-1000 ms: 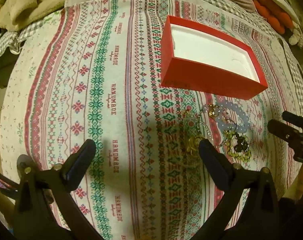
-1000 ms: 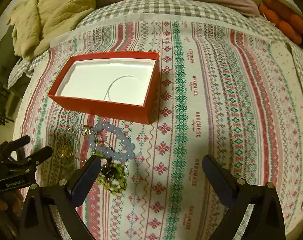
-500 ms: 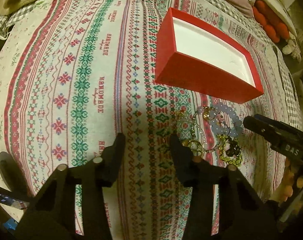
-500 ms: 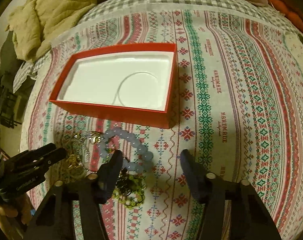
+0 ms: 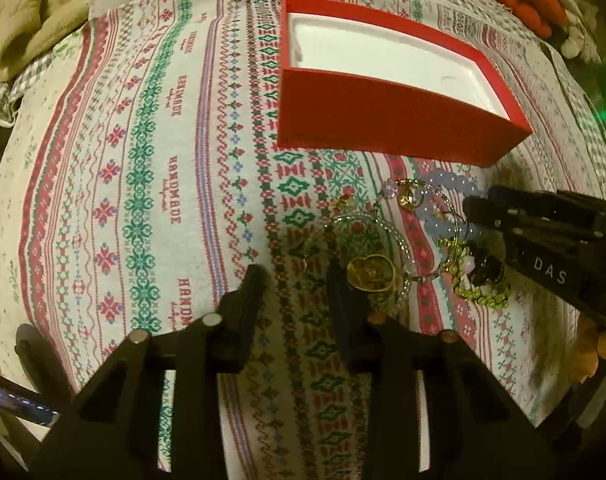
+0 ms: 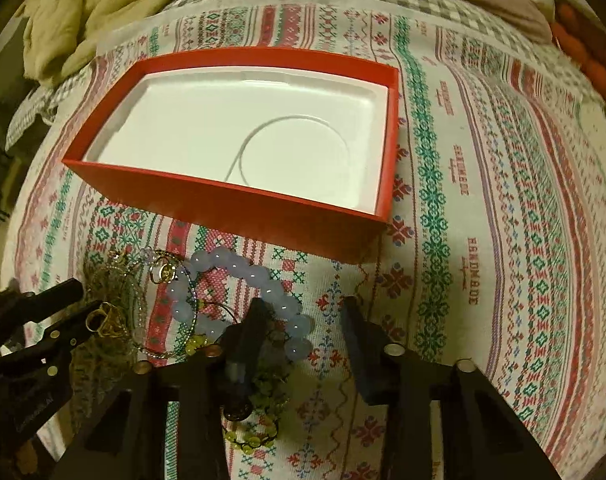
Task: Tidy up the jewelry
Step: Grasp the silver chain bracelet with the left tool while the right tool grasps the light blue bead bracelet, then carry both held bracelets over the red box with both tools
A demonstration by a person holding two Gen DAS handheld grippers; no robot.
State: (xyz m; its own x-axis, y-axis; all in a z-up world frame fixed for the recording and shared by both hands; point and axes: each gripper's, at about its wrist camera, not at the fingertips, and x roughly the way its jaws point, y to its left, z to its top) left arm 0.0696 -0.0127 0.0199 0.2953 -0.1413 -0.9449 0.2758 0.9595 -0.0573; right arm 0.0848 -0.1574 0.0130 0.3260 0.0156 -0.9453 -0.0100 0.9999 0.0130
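Both hand-held grippers have come down closer to the jewelry since the earlier frames, and their jaws have just been closing from wide to narrow.

Bed (image 6: pixel 503 184): covered by a patterned cloth (image 5: pixel 151 184) with red and green embroidered bands, on which everything rests. A crumpled tan blanket (image 6: pixel 103 4) lies at the far left.

Red box (image 6: pixel 231 204): open, with a white moulded liner (image 6: pixel 263 136) and nothing in it; it stands just beyond the jewelry.

Left hand-held gripper (image 5: pixel 297 280): jaws narrow with only cloth showing between the fingertips. Its right finger stands just beside the gold ring; whether it touches the ring cannot be told.

Right hand-held gripper (image 6: pixel 305 312): jaws narrow, nothing gripped. Its left finger stands over the near arc of the blue bead bracelet and hides part of the green beads; cloth shows in the gap.

Jewelry, all lying in one loose heap on the cloth in front of the box, between the two grippers:
- blue bead bracelet (image 6: pixel 239 268), a ring of pale round beads, nearest the box;
- thin bangle (image 5: pixel 403 248), a fine beaded hoop around the gold ring;
- green bead bracelet (image 5: pixel 483 296), with a dark bead cluster, nearest the right gripper;
- gold ring (image 5: pixel 371 274), by the left gripper's fingertip;
- small gold charm (image 5: pixel 409 196), at the blue bracelet's far end.
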